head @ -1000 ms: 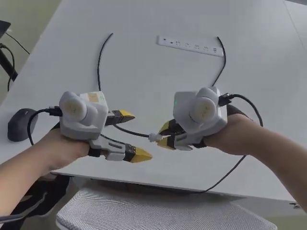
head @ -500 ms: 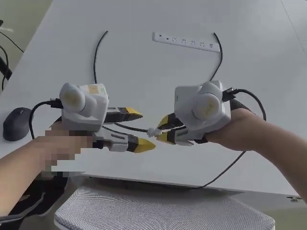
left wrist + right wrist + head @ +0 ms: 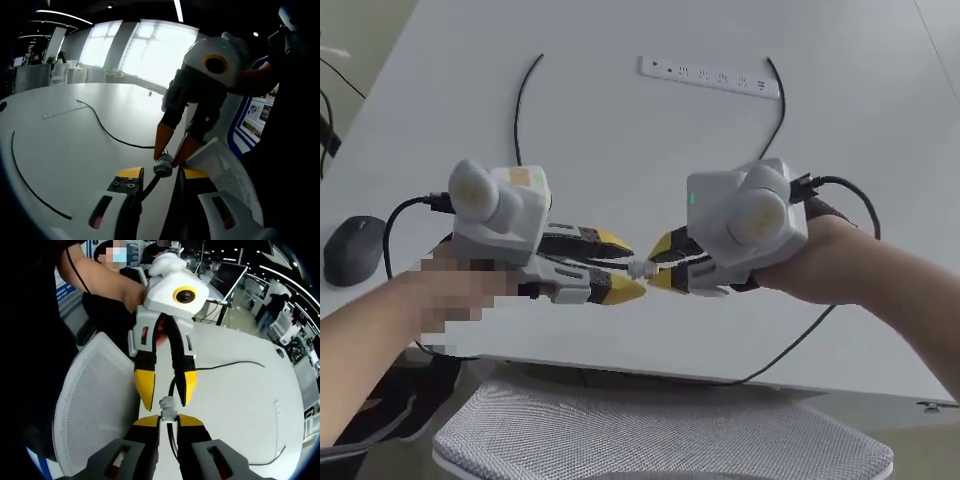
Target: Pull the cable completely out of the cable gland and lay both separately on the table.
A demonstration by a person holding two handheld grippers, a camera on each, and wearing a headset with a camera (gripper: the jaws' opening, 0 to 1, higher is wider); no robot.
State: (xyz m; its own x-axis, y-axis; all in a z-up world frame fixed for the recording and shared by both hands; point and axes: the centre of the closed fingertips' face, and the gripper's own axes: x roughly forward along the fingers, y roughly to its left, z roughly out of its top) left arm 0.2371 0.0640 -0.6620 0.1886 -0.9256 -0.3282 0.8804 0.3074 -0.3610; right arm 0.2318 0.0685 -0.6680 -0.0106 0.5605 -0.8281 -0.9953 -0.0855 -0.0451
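Two hand-held grippers meet tip to tip above the near edge of the worktop (image 3: pixel 620 140). My right hand-held gripper (image 3: pixel 658 266) is clamped on the white cable gland (image 3: pixel 640 268), which sits at its yellow tips. The black cable (image 3: pixel 150 186) runs out of the gland and passes between the jaws of my left hand-held gripper (image 3: pixel 626 266), which stand apart on either side of it. Farther out, the cable trails across the worktop, well short of a white power strip (image 3: pixel 713 78). A dark mouse (image 3: pixel 355 250) lies off to my left.
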